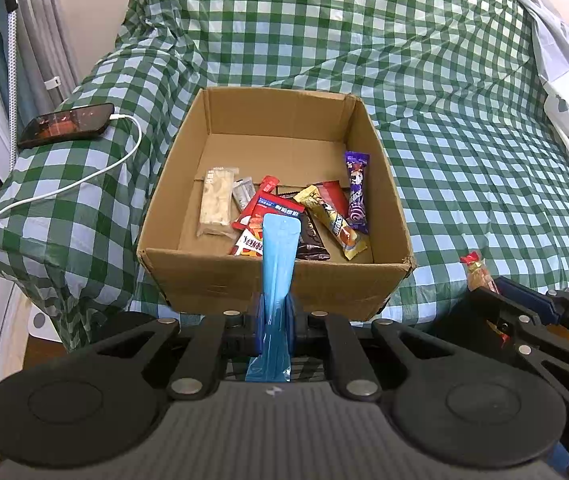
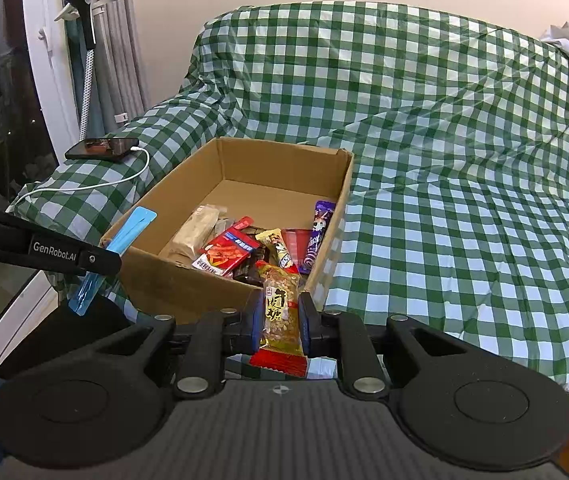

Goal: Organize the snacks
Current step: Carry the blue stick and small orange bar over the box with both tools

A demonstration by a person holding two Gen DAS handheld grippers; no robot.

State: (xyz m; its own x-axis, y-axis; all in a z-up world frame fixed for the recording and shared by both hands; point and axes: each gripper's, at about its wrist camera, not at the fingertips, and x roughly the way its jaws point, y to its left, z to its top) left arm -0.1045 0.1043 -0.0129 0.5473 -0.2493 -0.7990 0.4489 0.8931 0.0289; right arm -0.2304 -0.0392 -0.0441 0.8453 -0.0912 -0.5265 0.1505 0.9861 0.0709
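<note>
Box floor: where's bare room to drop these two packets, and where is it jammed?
Free: the far half of the cardboard box floor along its back wall, plus a strip between the left wall and the pale nougat bar. Crowded: near-right half, from the red packet to the purple stick.

At frame centre, the left gripper (image 1: pixel 275 320) pinches a long light-blue plastic sachet (image 1: pixel 277 264) before the open brown cardboard box (image 1: pixel 212 276) of snacks.
</note>
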